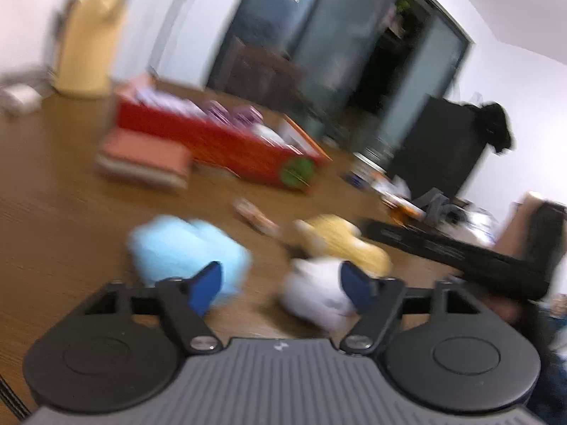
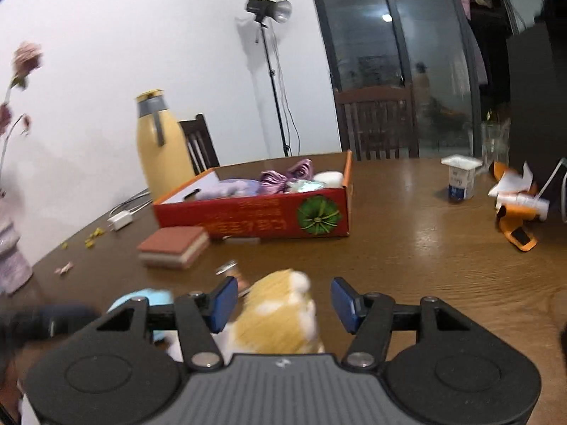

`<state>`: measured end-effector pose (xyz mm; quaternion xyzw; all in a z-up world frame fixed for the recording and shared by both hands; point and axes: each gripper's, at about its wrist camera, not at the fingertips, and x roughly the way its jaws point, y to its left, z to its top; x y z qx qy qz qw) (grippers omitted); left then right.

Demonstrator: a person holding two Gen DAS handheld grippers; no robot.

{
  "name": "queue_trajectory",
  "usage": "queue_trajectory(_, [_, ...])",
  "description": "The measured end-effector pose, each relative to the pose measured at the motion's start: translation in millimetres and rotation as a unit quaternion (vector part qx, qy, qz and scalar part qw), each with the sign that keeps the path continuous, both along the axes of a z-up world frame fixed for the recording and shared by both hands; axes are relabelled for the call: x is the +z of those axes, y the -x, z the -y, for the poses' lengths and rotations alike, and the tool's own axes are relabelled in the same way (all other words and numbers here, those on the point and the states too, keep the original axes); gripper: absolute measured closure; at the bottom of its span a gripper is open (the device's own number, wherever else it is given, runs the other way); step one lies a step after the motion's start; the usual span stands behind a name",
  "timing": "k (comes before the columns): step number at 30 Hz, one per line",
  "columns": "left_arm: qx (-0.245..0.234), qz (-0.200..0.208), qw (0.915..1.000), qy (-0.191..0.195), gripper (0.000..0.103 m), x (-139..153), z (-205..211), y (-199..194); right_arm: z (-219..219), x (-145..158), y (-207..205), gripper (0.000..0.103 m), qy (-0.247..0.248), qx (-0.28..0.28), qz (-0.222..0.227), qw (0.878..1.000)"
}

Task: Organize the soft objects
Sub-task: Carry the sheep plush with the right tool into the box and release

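A pick-up step appears to be in hand. The right tool point(image 2: 283, 304) is seen half spread around a yellow-and-white plush point(image 2: 280, 315), though pad contact cannot be told. The left tool point(image 1: 281, 288) is held apart over the wooden surface point(image 1: 53, 212) with nothing between its pads; a blue plush point(image 1: 177, 248) lies just behind one pad and a white soft item point(image 1: 312, 297) behind the other. Next, a firm grip and a carry to the red box point(image 2: 255, 212), where soft things already lie, would be called for.
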<state>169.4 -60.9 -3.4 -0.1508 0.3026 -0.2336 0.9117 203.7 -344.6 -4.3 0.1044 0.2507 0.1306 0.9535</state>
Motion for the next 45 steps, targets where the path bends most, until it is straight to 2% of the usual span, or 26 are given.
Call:
queue_trajectory(1, [-0.01,-0.005,0.9999,0.006,0.032,-3,7,-3,2,-5,-7,0.046,-0.015,0.001,-0.017,1.0])
queue_trajectory(4, [-0.026,-0.026,0.9993,0.012,0.039,-15,24,-11,4,-17,-4,0.065,-0.05,0.014,-0.036,0.998])
queue_trajectory(5, [-0.032,-0.033,0.9988,0.02,0.042,-18,25,-12,1,-20,2,0.066,-0.056,0.012,-0.033,0.998])
queue_trajectory(10, [-0.041,-0.05,0.997,0.042,0.05,-21,14,-1,8,-21,52,0.067,-0.111,-0.006,-0.053,0.992])
queue_trajectory(13, [-0.036,-0.047,0.9969,0.052,0.05,-17,-1,10,5,-16,76,0.067,-0.108,0.022,-0.05,0.993])
queue_trajectory(16, [-0.031,-0.044,0.9974,0.049,0.04,-16,-6,16,1,-15,83,0.065,-0.093,0.028,-0.044,0.994])
queue_trajectory(18, [-0.03,-0.037,0.9979,0.045,0.032,-14,-4,17,0,-14,81,0.059,-0.09,0.022,-0.044,0.995])
queue_trajectory(22, [-0.023,-0.047,0.998,0.035,0.031,-19,2,8,-2,-17,74,0.055,-0.086,0.023,-0.05,0.995])
queue_trajectory(23, [-0.024,-0.049,0.9979,0.036,0.031,-21,2,5,-2,-18,73,0.053,-0.09,0.023,-0.053,0.994])
queue_trajectory(25, [-0.03,-0.057,0.9971,0.041,0.04,-27,4,-1,-2,-21,71,0.053,-0.099,0.025,-0.054,0.993])
queue_trajectory(26, [-0.037,-0.062,0.9964,0.045,0.045,-29,5,-4,-2,-22,70,0.055,-0.1,0.026,-0.053,0.993])
queue_trajectory(30, [-0.034,-0.054,0.9966,0.053,0.049,-24,6,-8,0,-17,63,0.063,-0.101,0.021,-0.046,0.994])
queue_trajectory(34, [-0.018,-0.007,0.9981,0.058,0.05,5,0,-27,-6,9,39,0.063,-0.099,0.036,-0.015,0.994])
queue_trajectory(40, [0.015,0.066,0.9968,0.043,0.05,58,-19,-110,-29,64,-54,0.063,-0.073,0.075,0.047,0.993])
queue_trajectory(43, [0.031,0.074,0.9963,0.032,0.05,72,-26,-160,-43,78,-116,0.063,-0.077,0.078,0.053,0.993])
queue_trajectory(45, [0.038,0.061,0.997,0.027,0.05,71,-30,-194,-51,78,-152,0.063,-0.082,0.074,0.043,0.993])
